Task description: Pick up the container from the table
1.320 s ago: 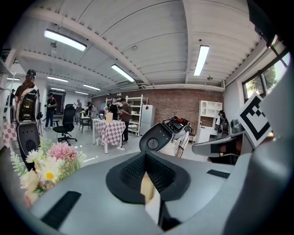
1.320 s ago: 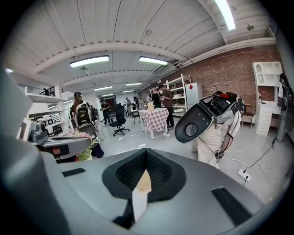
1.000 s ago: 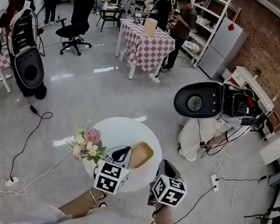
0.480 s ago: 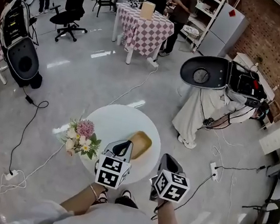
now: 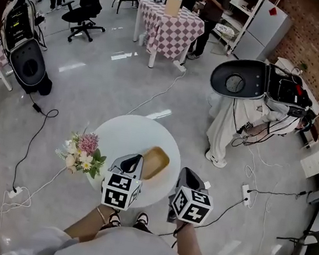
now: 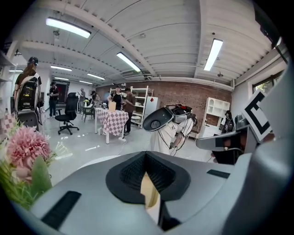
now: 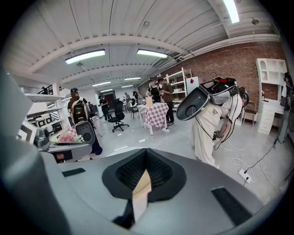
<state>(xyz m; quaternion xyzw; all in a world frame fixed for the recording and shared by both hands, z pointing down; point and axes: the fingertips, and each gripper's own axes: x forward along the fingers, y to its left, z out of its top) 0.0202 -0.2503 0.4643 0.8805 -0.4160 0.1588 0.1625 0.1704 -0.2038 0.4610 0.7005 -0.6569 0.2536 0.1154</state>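
Note:
A tan oblong container (image 5: pixel 156 161) lies on the round white table (image 5: pixel 123 136), right of its middle. My left gripper (image 5: pixel 135 159) hovers over the table's near side with its tips just left of the container's near end, jaws shut and empty. In the left gripper view the left gripper (image 6: pixel 146 159) shows its pads meeting, with a tan sliver below them. My right gripper (image 5: pixel 183 173) hangs off the table's right edge, apart from the container. The right gripper (image 7: pixel 146 157) has its jaws together in its own view, nothing held.
A pink and white flower bunch (image 5: pixel 79 155) sticks out over the table's left edge. Cables (image 5: pixel 32 153) trail across the grey floor. A cloth-draped stand (image 5: pixel 236 123) is at the right. A checked table (image 5: pixel 168 22) and people stand far back.
Both grippers have eased a little lower and along the table's near side. Their jaws stay together. The container has not moved on the table.

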